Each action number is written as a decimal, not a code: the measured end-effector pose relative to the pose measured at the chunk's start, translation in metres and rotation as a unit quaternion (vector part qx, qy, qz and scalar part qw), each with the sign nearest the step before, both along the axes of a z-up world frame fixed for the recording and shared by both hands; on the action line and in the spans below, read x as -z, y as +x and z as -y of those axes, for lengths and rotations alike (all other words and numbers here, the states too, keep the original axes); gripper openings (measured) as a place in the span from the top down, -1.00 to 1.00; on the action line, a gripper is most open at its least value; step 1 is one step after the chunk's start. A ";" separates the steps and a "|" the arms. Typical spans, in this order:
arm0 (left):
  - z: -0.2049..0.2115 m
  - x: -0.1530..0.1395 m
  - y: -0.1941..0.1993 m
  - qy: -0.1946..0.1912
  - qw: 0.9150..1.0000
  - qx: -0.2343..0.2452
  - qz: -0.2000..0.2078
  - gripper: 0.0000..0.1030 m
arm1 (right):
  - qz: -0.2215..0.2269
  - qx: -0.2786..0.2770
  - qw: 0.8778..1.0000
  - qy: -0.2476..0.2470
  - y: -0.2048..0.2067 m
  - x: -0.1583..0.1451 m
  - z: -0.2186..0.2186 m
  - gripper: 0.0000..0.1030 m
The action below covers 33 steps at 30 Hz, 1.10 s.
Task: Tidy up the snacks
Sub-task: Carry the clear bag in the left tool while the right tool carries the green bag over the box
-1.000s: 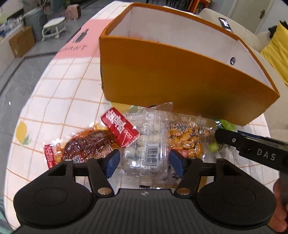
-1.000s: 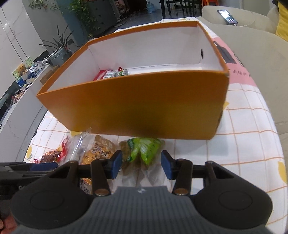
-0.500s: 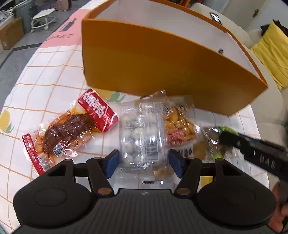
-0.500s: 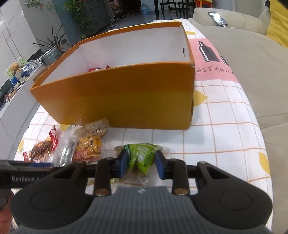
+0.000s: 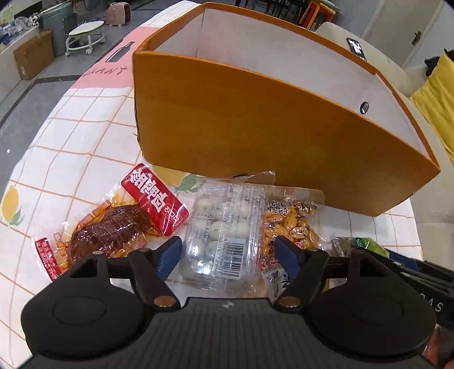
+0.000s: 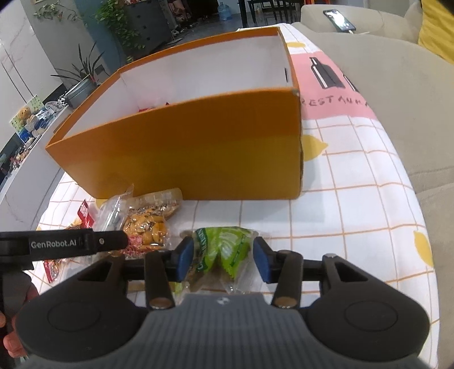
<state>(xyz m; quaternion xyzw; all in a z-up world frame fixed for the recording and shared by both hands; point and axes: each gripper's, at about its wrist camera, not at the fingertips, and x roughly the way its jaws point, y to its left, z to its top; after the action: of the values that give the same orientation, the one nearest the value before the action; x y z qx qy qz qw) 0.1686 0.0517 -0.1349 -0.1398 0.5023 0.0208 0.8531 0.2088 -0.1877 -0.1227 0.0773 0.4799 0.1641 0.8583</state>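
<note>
An orange box [image 5: 272, 119] with white inside stands on the checked tablecloth; it also shows in the right wrist view [image 6: 193, 153], with a red packet barely visible inside. My left gripper [image 5: 228, 255] is open over a clear pack of white balls [image 5: 224, 230]. A red-labelled meat packet [image 5: 113, 224] lies to its left and a peanut bag [image 5: 292, 227] to its right. My right gripper [image 6: 222, 257] is closed partway on a green snack packet [image 6: 224, 247], its pads against the folded packet's sides. The peanut bag [image 6: 147, 224] lies left of it.
A beige sofa [image 6: 397, 93] runs along the table's right edge, with a phone [image 6: 339, 20] on it. The left gripper's arm [image 6: 62, 244] crosses the right wrist view at the left. The tablecloth [image 6: 354, 210] is bare right of the box.
The right gripper's fingers have closed in on the green packet. The left gripper pulled back and returned over the white-ball pack, still open.
</note>
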 end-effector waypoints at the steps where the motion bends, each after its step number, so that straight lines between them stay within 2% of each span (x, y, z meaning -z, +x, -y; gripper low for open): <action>1: -0.002 0.001 -0.001 -0.009 1.000 -0.003 0.002 -0.65 | -0.001 0.002 1.000 0.003 0.000 0.001 0.001 0.13; 6: -0.006 0.002 -0.009 -0.034 0.999 0.001 0.012 -0.35 | -0.003 0.015 1.000 0.017 -0.003 0.005 0.001 0.17; 12: -0.002 0.000 -0.014 -0.041 0.999 -0.006 0.007 -0.29 | -0.005 0.021 0.999 0.026 -0.009 0.003 0.005 0.29; 18: 0.001 -0.016 -0.031 -0.037 0.999 -0.002 0.024 -0.28 | -0.006 0.025 0.999 0.026 -0.020 -0.005 0.008 0.33; 24: -0.002 -0.033 -0.045 -0.043 0.998 -0.012 0.043 -0.26 | 0.023 0.018 0.999 0.031 -0.031 -0.027 0.007 0.34; 27: -0.006 -0.044 -0.051 -0.060 0.997 -0.018 0.054 -0.26 | 0.028 0.016 0.999 0.034 -0.038 -0.036 0.004 0.34; 33: -0.001 -0.072 -0.057 -0.072 0.993 -0.014 0.093 -0.26 | 0.061 0.009 0.997 0.036 -0.050 -0.060 0.004 0.34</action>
<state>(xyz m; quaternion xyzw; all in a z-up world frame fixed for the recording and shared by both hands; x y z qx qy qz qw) 0.1121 0.0530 -0.0630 -0.2089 0.4191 -0.0169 0.8834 0.1591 -0.1919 -0.0631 0.1024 0.4195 0.1778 0.8842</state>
